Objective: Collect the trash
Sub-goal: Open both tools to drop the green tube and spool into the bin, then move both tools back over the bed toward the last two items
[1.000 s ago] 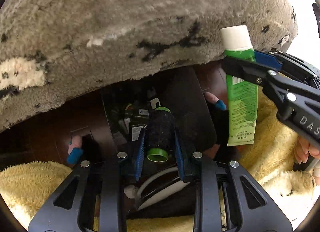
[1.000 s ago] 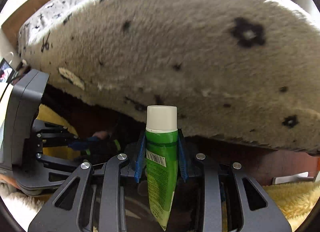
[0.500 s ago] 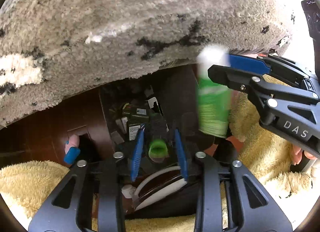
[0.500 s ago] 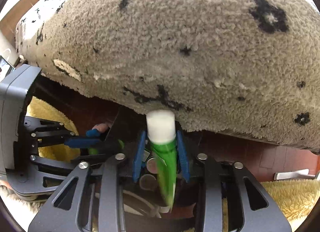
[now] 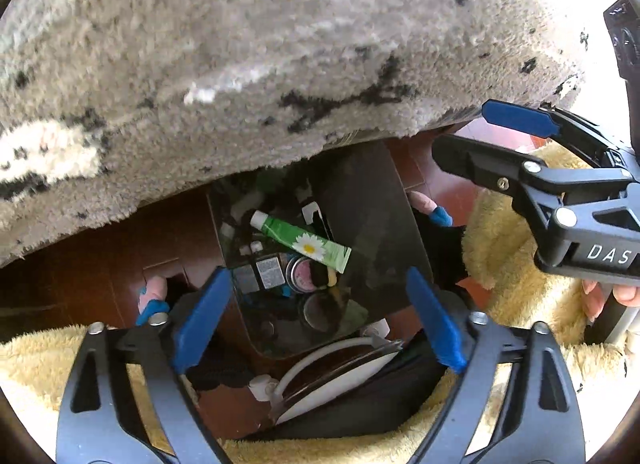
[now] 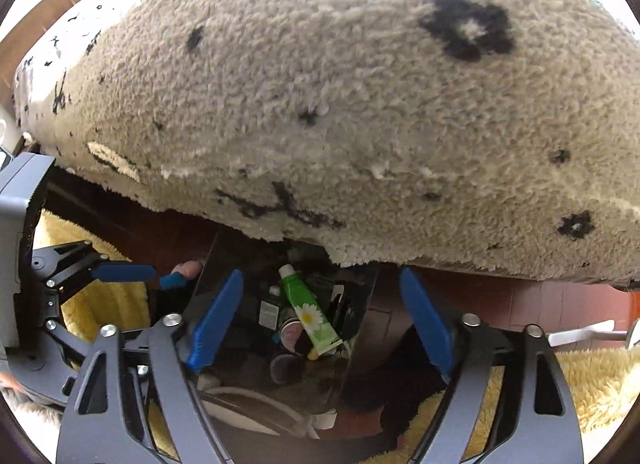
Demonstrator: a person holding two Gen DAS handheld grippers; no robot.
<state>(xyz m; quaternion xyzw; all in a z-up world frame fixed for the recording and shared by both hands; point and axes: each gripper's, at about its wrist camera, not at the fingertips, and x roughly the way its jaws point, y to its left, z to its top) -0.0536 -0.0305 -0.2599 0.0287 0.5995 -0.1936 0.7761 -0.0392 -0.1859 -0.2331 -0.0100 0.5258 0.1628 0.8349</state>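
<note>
The left gripper [image 5: 316,320] and the right gripper [image 6: 320,320] had both just opened wide, blue pads gripping nothing. Below and ahead of each, the green squeeze tube with a white cap and daisy print [image 5: 301,243] lay slanted atop other rubbish inside the dark rectangular bin [image 5: 372,208], under the shaggy grey spotted rug's [image 6: 360,104] edge
</note>
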